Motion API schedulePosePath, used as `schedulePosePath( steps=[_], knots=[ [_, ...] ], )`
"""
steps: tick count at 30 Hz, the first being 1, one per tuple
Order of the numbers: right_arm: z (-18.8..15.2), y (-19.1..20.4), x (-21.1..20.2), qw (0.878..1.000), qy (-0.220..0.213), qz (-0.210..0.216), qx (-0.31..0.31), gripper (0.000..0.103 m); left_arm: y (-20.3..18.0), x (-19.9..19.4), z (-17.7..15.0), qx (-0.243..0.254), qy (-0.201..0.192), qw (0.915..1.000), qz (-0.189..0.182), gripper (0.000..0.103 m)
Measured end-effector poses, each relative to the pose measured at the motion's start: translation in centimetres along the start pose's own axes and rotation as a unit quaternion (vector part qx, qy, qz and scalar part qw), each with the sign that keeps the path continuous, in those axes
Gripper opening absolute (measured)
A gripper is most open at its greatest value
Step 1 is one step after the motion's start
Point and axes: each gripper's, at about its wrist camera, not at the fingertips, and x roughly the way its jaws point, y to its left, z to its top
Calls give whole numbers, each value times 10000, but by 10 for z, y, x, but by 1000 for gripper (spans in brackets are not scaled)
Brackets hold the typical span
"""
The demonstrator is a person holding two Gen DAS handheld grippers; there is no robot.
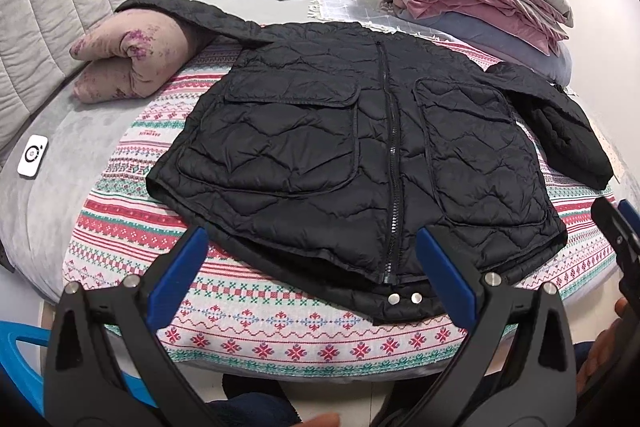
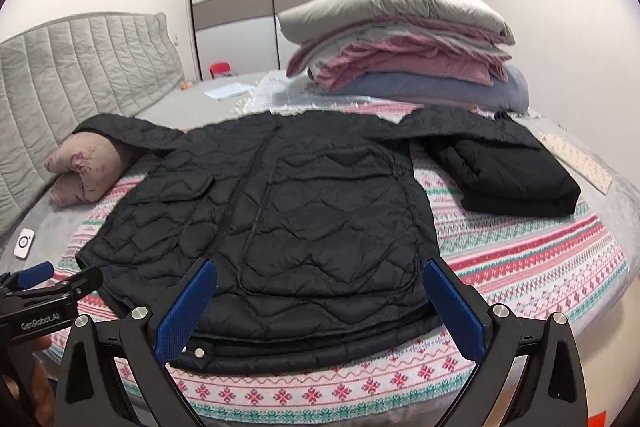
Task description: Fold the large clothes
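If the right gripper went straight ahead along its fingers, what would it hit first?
Most likely the black quilted jacket: the open right gripper points at its hem and right pocket panel, though its height above the fabric is unclear.

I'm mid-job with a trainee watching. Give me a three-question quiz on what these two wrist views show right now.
1. True or false: the black quilted jacket lies front up, zipper closed.
2. Multiple choice: the jacket sleeve on the headboard side rests over
A. the stack of folded bedding
B. the pink floral pillow
C. the white remote
3. Fill in: both the left claw and the right claw are ____ and hold nothing.

Key: 1 true; 2 B; 3 open.
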Motion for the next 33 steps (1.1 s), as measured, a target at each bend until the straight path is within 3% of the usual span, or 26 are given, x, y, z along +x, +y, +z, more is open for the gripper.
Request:
schedulePosePath(
  steps=[3,4,7,10,15,19,22,24,28,30,32,33],
  knots=[
    [-11,-15,18,9957,428,726,377,103,7,4,-2,29,4,9999,151,103],
    [-12,-17,24,9949,535,728,452,103,9,6,-2,6,-4,9999,139,103],
    [-11,-25,33,9960,700,289,478,103,18,11,-2,-31,46,9998,212,103],
    [-11,-34,41,9928,952,260,677,103,28,16,-3,-131,123,9995,244,103],
    [-16,-53,63,9871,1427,-57,730,103,50,26,-8,-378,694,9958,473,103],
    [-20,-65,69,9851,1490,-207,837,103,68,18,-11,-566,727,9944,519,103],
    [-21,-71,79,9798,1760,-141,935,103,80,5,-10,-813,730,9935,328,103],
    [-23,-76,90,9746,1974,-207,1040,103,83,7,-12,-775,742,9935,391,103],
    [-26,-79,109,9686,2185,-483,1085,103,96,34,-22,-855,1092,9896,378,103],
    [-29,-79,121,9637,2366,-562,1106,102,110,51,-24,-1168,1369,9836,112,100],
    [-31,-80,132,9601,2467,-594,1177,101,119,60,-22,-1390,1404,9803,-22,99],
    [-34,-80,139,9563,2591,-574,1225,96,122,65,-19,-1360,1341,9816,45,97]
  ],
)
